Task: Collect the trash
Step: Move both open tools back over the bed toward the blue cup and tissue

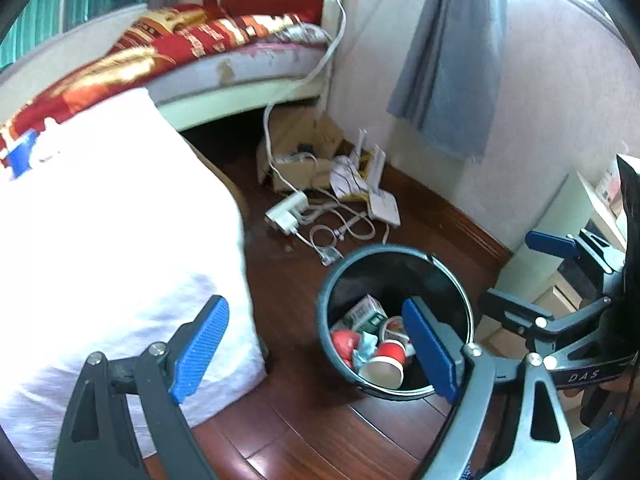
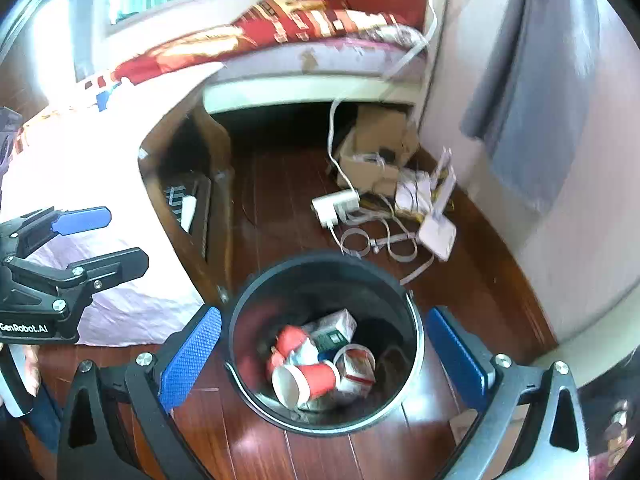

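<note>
Trash bin [image 1: 394, 320], left wrist view: a dark round container standing on the red-brown wooden floor [image 1: 304, 420] at lower centre of the frame. It holds a red paper cup [image 1: 386, 364] lying on its side, a green-and-white carton [image 1: 362, 314], a red crumpled item and further paper cups. The left gripper [image 1: 316, 344] fills the bottom of the frame; its jaws are spread wide with nothing between the blue pads. The left pad lies over a white sheet [image 1: 100, 240] covering the left half of the frame; the right pad overlaps the bin's right rim in the picture. The right gripper [image 1: 520, 272] enters from the right edge, jaws also apart. Above the bin, white cables [image 1: 336, 232] and a white power strip [image 1: 286, 210] lie on the floor next to a cardboard box [image 1: 304, 148]. A bed with a red patterned cover [image 1: 168, 44] occupies the upper left.

Right wrist view: the trash bin [image 2: 326, 344] sits at lower centre, directly between the blue pads of the right gripper [image 2: 324, 364], whose jaws are spread to either side of the rim and carry nothing. The red paper cup [image 2: 306, 382] and the carton [image 2: 334, 330] are visible inside. The left gripper [image 2: 108, 236] appears at the left edge, jaws apart and empty. Cables [image 2: 372, 240] and the cardboard box [image 2: 376, 148] lie in the upper right of centre.
</note>
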The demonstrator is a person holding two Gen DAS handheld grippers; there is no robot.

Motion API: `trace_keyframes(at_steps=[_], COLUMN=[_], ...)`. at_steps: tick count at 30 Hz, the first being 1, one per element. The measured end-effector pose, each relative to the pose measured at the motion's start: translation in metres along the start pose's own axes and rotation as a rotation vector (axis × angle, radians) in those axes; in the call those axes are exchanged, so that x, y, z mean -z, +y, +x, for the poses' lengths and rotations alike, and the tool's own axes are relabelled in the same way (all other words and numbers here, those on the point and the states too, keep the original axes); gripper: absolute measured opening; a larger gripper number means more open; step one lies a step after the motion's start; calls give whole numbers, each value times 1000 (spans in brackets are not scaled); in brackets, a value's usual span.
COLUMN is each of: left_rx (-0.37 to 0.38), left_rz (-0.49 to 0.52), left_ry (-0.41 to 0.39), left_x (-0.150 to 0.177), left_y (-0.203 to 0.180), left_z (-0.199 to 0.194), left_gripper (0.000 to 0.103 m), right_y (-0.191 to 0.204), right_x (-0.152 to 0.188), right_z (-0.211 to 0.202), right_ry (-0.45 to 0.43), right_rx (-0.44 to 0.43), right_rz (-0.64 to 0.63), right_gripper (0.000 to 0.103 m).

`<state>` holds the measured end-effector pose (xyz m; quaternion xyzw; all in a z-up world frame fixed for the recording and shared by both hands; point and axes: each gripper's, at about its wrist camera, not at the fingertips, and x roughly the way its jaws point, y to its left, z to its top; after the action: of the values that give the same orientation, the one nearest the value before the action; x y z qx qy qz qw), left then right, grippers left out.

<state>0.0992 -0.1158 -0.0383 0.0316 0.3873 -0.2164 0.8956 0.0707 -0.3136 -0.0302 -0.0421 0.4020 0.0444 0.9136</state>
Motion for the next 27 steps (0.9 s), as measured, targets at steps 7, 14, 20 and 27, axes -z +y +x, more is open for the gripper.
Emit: trace_keyframes(at_steps=[7, 14, 20, 27], left_rx=[-57, -162, -228, -336], left_rz=[-46, -129, -181, -240], left_ry=[-68, -152, -192, -209], left_x=[-8, -11, -8, -5], left_y=[30, 72, 110, 169], left_z=[-32, -63, -85, -106], left_gripper=[92, 98, 98, 98], right_y=[30, 68, 112, 166], right_x=[-31, -61, -88, -127], right_z=[-19, -26, -30, -24], right_ry=[-81, -136, -226, -284], right_rx=[-52, -149, -190, -268], right_rz=[-34, -57, -131, -157], right_gripper=[103, 103, 103, 103])
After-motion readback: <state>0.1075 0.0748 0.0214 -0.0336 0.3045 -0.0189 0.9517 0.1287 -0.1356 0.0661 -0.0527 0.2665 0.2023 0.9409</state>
